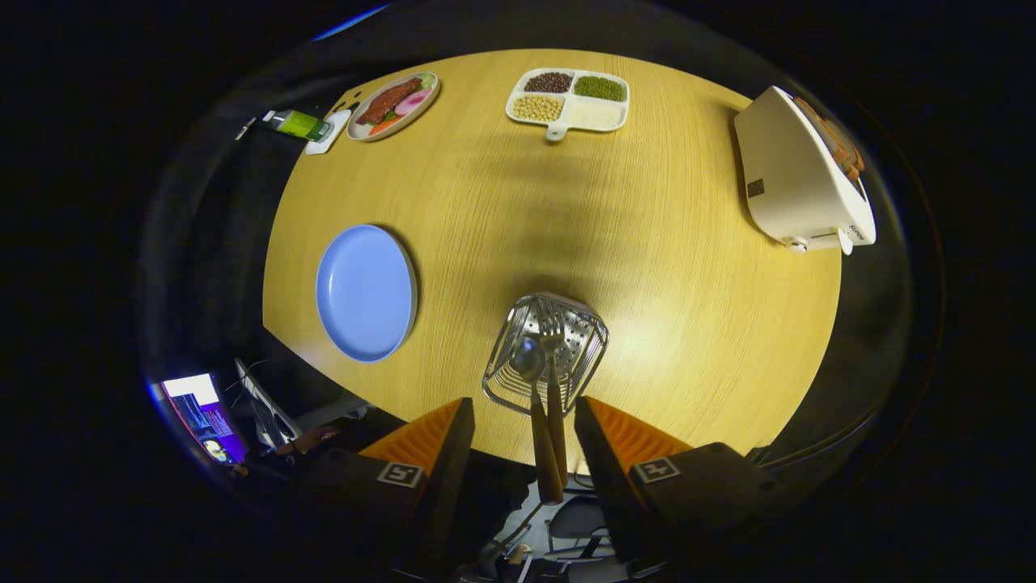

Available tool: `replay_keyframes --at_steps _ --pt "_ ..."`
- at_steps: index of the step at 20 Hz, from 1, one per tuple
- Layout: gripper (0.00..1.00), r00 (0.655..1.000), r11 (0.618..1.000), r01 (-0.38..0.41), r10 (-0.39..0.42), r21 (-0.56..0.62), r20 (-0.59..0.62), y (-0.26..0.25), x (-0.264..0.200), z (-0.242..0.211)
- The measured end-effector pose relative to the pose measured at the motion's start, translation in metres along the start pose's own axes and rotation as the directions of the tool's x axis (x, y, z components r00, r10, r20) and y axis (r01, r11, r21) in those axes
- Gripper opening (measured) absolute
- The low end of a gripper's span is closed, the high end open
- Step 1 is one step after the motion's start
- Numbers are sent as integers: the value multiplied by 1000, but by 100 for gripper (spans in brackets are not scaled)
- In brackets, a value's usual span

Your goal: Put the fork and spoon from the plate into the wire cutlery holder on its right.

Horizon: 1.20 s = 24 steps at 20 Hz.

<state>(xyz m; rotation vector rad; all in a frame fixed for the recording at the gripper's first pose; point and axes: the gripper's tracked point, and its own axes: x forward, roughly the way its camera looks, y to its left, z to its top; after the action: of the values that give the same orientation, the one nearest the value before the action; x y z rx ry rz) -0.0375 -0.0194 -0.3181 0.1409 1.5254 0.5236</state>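
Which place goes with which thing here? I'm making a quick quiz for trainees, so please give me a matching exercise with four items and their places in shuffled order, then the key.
Things:
1. Round blue plate
2. Wooden-handled fork and spoon
3. White four-compartment tray of beans and grains
4. White toaster

Places:
A. Far side of the wooden table, opposite the tool
B. Standing in the wire cutlery holder, handles between the open fingers
C. Bare, left of the holder
D. Table's right edge, beyond the fingers

Pairs: 1-C, 2-B, 3-A, 4-D
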Motion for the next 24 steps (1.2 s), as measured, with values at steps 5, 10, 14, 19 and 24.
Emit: replay_keyframes --at_steps 5,10,14,19,24 --pt "100 951 1000 0 7 -22 308 16 -37 31" --pt "100 817 991 84 -11 -101 576 14 -97 50" --pt "98 656 976 167 -5 -138 755 19 -153 54" --pt "98 433 966 229 7 -117 901 22 -209 55" --pt "98 303 973 207 32 -99 952 24 -244 43"
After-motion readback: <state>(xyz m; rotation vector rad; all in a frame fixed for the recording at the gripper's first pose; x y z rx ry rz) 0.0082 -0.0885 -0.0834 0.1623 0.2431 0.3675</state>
